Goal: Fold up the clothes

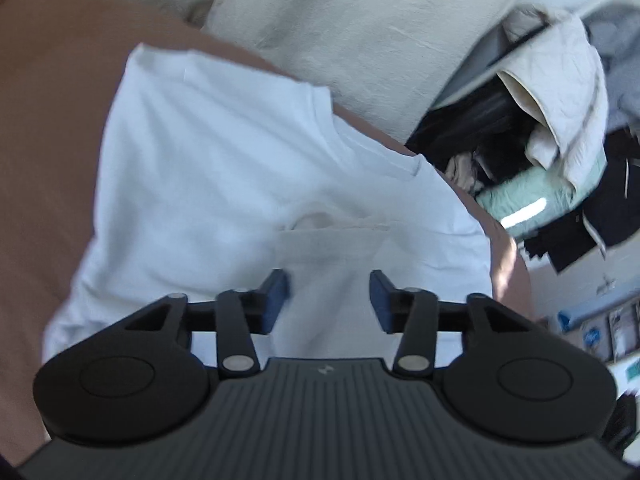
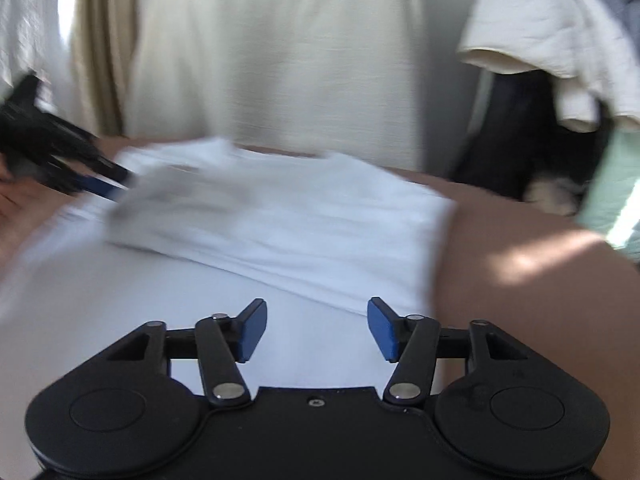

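Two claws spread, left claw (image 1: 329, 300), right claw (image 2: 317, 329), white T-shirt (image 1: 224, 160) neckline toward far right

I can read no text, label or number anywhere. Ahead and to the right of my left gripper (image 1: 329, 300), the boxes (image 1: 612, 332) carry printing too blurred to read.

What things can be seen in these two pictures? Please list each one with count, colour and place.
shirt: one, white, partly folded, on the brown surface
surface: one, brown, under the shirt
cloth: one, cream, behind the shirt
clothes pile: several, dark, cream and green, at the right
left gripper: one, black with blue pads, open, over the shirt
right gripper: one, black with blue pads, open, over the shirt
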{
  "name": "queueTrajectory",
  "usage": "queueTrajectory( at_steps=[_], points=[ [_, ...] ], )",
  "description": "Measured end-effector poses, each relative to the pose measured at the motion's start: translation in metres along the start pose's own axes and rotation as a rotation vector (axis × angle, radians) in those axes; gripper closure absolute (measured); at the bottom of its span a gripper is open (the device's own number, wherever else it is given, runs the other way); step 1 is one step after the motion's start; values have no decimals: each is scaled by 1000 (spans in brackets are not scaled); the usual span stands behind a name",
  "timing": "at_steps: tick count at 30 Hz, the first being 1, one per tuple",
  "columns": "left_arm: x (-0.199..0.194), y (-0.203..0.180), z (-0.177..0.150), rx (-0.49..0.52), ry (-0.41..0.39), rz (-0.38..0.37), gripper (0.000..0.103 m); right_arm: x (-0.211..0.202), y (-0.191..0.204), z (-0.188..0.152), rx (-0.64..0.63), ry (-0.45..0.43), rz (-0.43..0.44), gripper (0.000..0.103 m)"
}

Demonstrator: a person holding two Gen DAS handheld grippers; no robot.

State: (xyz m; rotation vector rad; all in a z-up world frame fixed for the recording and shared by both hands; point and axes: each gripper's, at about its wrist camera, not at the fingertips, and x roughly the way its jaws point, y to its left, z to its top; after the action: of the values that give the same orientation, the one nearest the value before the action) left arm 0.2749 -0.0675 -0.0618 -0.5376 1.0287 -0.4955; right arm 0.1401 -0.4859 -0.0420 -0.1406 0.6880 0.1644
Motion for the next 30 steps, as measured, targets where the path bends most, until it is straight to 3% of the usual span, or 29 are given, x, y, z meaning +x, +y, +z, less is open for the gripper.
queueTrajectory(
  at_steps=[2, 5, 9, 12, 16, 22, 26, 27, 30],
  points=[
    [9, 1, -5, 12, -3, 63, 94, 12, -7, -9, 4, 1, -61, 41],
    [-3, 4, -13, -31, -29, 79, 95, 31, -17, -22, 10, 2, -152, 42],
    [-43, -1, -27, -72, -124, 188, 94, 53, -30, -38, 21, 2, -259, 45],
    [-59, 21, -37, -245, -173, 246, 94, 53, -39, -39, 64, 0, -244, 46],
    [-60, 46, -47, -428, -131, 249, 94, 57, -53, -41, 149, 1, -197, 46],
    [-88, 26, -47, -265, -227, 527, 90, 53, -50, -37, 154, 6, -208, 46],
    [-105, 17, -43, -146, -296, 695, 91, 44, -63, -32, 310, -4, -184, 46],
    [-106, 17, -39, -128, -301, 699, 90, 44, -64, -31, 323, 4, -179, 46],
    [-96, 25, -29, -141, -255, 584, 86, 49, -61, -33, 284, 26, -194, 46]
  ],
)
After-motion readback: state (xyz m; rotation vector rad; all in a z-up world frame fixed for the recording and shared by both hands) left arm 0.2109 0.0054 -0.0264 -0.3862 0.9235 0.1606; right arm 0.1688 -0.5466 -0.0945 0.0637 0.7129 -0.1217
